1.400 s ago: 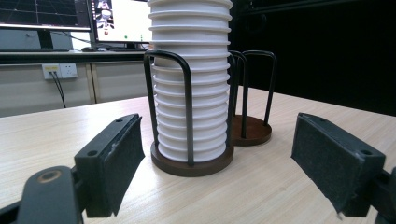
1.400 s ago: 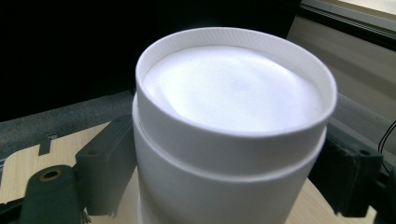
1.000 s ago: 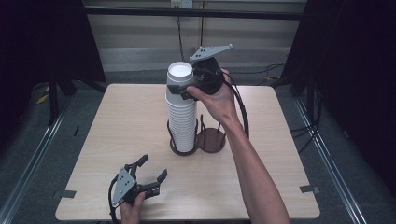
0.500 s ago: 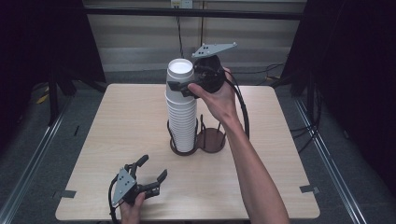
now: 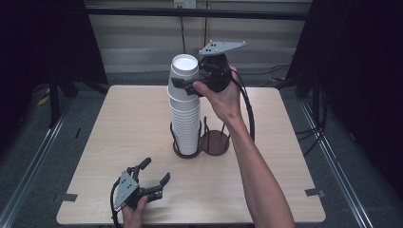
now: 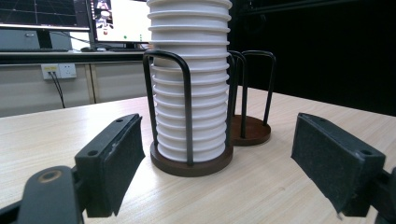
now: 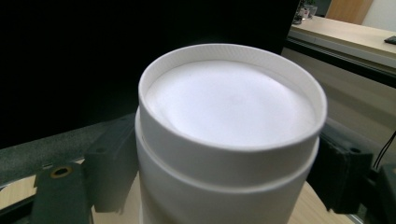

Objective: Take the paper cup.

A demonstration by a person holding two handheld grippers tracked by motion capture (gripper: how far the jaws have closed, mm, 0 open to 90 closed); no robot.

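Note:
A tall stack of upside-down white paper cups stands in the left ring of a dark wire holder at mid-table. My right gripper is at the top of the stack, shut on the top cup, pads pressed to its sides; this cup sits a little higher than the rest. My left gripper rests low near the table's front left edge, open, nothing between its jaws, pointing at the holder.
The holder's second round base beside the stack has no cups in it. The wooden table is bare around the holder. The right gripper's cable hangs past the forearm. Monitors stand beyond the far edge.
The right gripper has lifted slightly with the top cup, which now stands higher over the stack. The left gripper has stayed where it was.

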